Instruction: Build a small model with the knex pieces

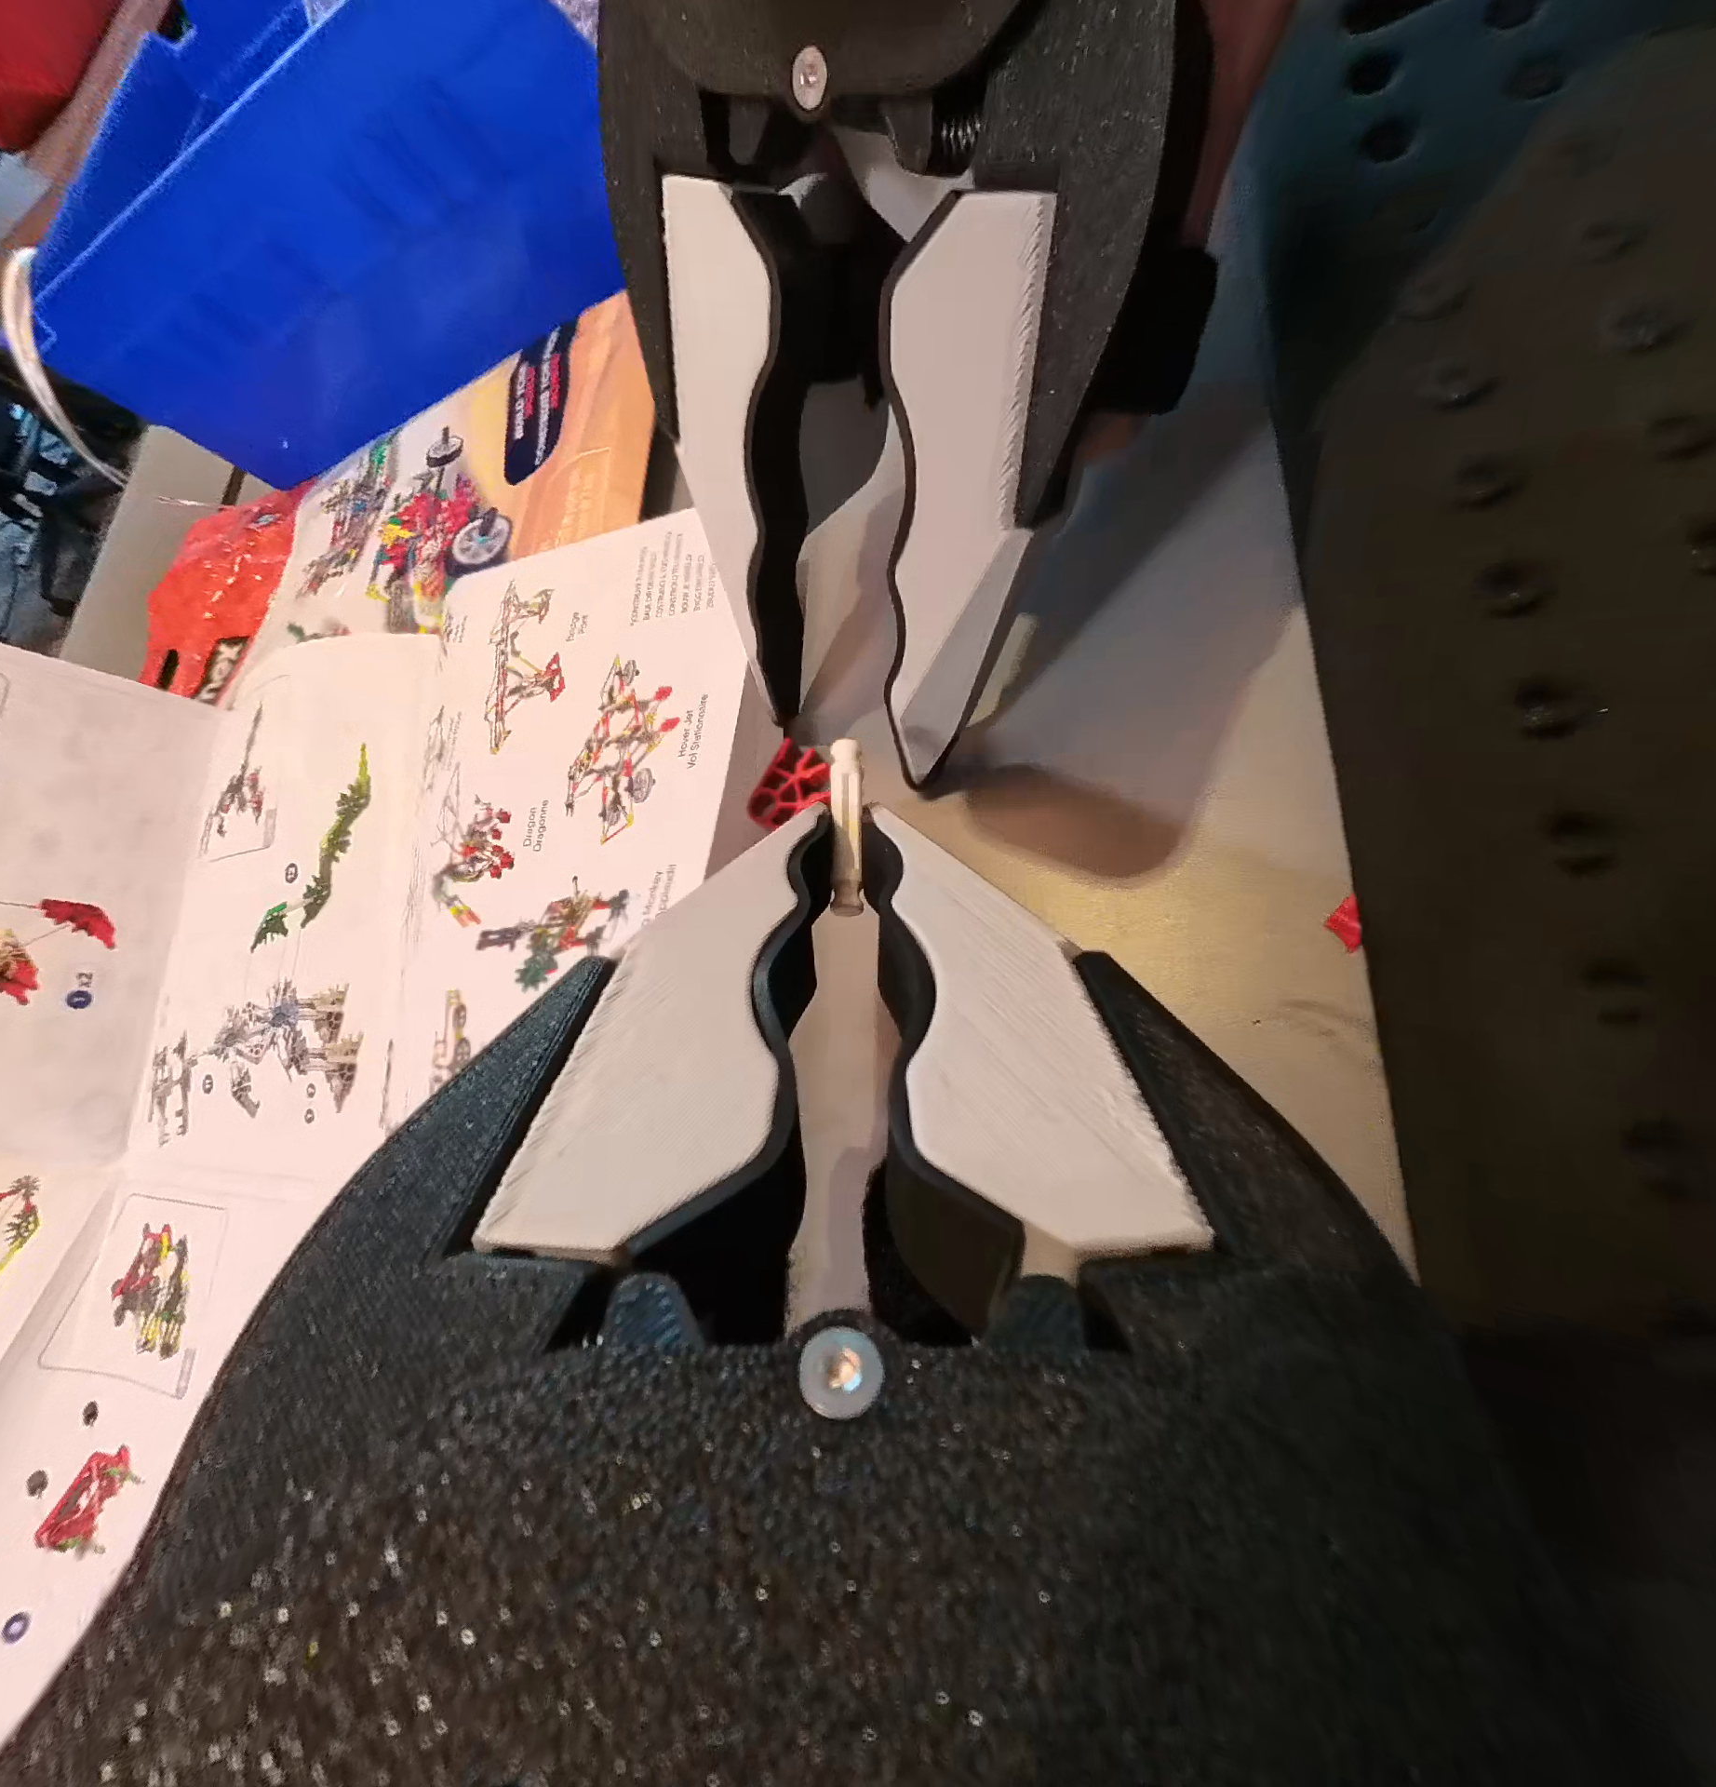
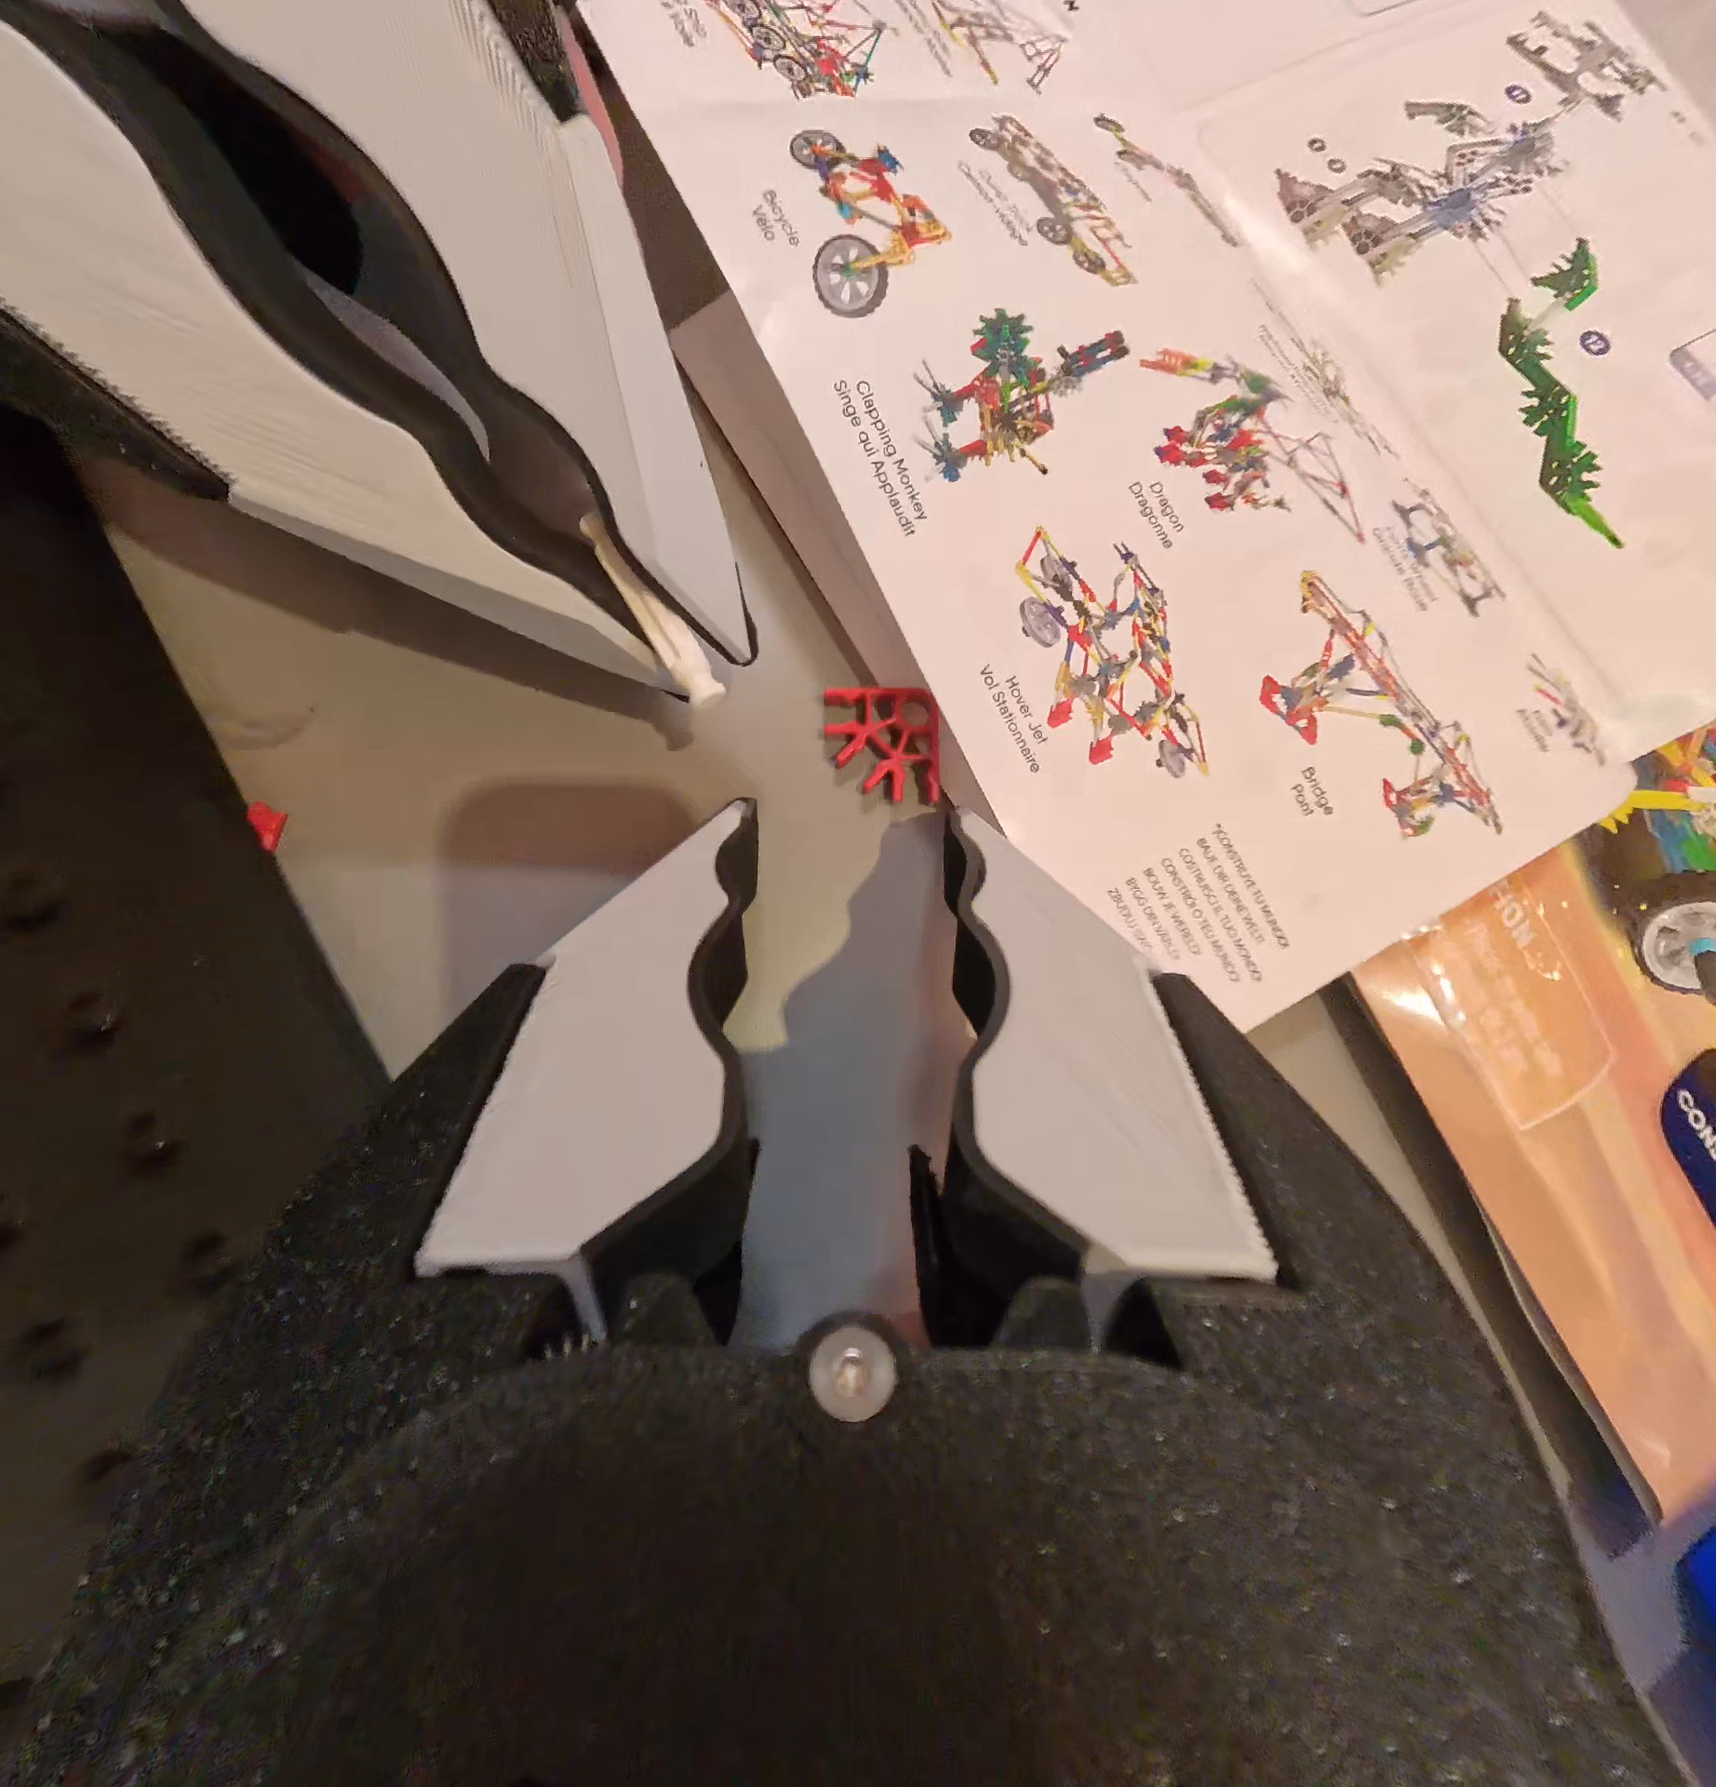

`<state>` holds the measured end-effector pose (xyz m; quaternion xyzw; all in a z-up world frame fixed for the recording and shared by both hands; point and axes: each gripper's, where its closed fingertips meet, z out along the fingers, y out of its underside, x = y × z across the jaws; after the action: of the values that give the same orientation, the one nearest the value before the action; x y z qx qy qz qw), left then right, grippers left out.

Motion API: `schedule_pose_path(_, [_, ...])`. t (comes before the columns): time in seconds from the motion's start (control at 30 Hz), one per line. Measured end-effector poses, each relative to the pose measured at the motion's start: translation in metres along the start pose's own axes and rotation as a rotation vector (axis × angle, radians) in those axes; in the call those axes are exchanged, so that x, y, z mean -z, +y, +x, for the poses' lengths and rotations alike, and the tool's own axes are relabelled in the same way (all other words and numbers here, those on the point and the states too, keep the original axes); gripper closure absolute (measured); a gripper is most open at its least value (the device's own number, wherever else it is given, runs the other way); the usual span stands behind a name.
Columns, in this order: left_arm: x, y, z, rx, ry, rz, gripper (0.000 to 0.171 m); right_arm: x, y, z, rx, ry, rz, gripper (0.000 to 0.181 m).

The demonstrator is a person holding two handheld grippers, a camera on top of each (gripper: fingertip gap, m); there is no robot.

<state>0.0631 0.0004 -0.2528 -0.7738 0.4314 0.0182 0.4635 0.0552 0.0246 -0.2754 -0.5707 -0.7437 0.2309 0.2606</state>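
Gripping a small white rod (image 1: 846, 836) between its closed fingertips, the left tool (image 1: 848, 822) is hovering low over the tabletop (image 1: 1173, 928), with the rod's end sticking out past the tips. Seen from the right wrist view, the same rod (image 2: 675, 638) is poking out of the left tool (image 2: 685, 643) toward a red connector (image 2: 883, 740) and stopping just short of it.

The right tool (image 2: 849, 822) is standing released, its jaws apart with nothing between them, and its tips are sitting just beside the connector. In the left wrist view the right tool (image 1: 854, 745) is reaching down from above, tip to tip with the left one, and the connector (image 1: 786, 783) is peeking out just left of the rod.

The connector is lying flat on the tabletop, touching the edge of a leaflet (image 2: 1270, 387) that is showing pictures of colourful models. A leaflet corner is overlapping an orange box (image 2: 1512, 1112). Blue bins (image 1: 332, 242) are sitting beyond the leaflet (image 1: 351, 870) in the left wrist view, with a red piece (image 1: 216, 590) just below them. A second small red part (image 1: 1345, 923) is lying on the tabletop against a dark perforated board (image 1: 1531, 677), well apart from the connector; the right wrist view is showing it (image 2: 267, 827) too.
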Motion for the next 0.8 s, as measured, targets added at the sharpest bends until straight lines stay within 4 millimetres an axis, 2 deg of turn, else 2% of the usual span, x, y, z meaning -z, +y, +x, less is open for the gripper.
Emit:
schedule_pose_path(0.23, [0.001,0.001,-0.014,0.003,-0.041,0.002,0.170,-0.002,-0.005,0.008,-0.042,0.016,0.033,0.138])
schedule_pose_path(0.47, [0.004,0.005,-0.026,0.046,-0.062,0.001,0.170,-0.004,-0.006,0.004,-0.025,-0.021,0.027,0.138])
schedule_pose_path(0.53, [0.003,0.007,-0.024,0.041,-0.056,-0.012,0.170,-0.006,-0.005,-0.001,0.004,-0.037,0.017,0.153])
schedule_pose_path(0.63, [0.002,0.008,-0.022,0.037,-0.051,-0.016,0.170,-0.006,-0.005,-0.006,0.032,-0.051,0.017,0.164])
schedule_pose_path(0.7, [0.002,0.009,-0.021,0.037,-0.046,-0.020,0.170,-0.004,-0.003,-0.009,0.037,-0.057,0.005,0.165])
schedule_pose_path(0.8, [0.002,0.011,-0.018,0.036,-0.026,-0.035,0.170,0.003,0.001,-0.025,0.016,-0.133,-0.022,0.165])
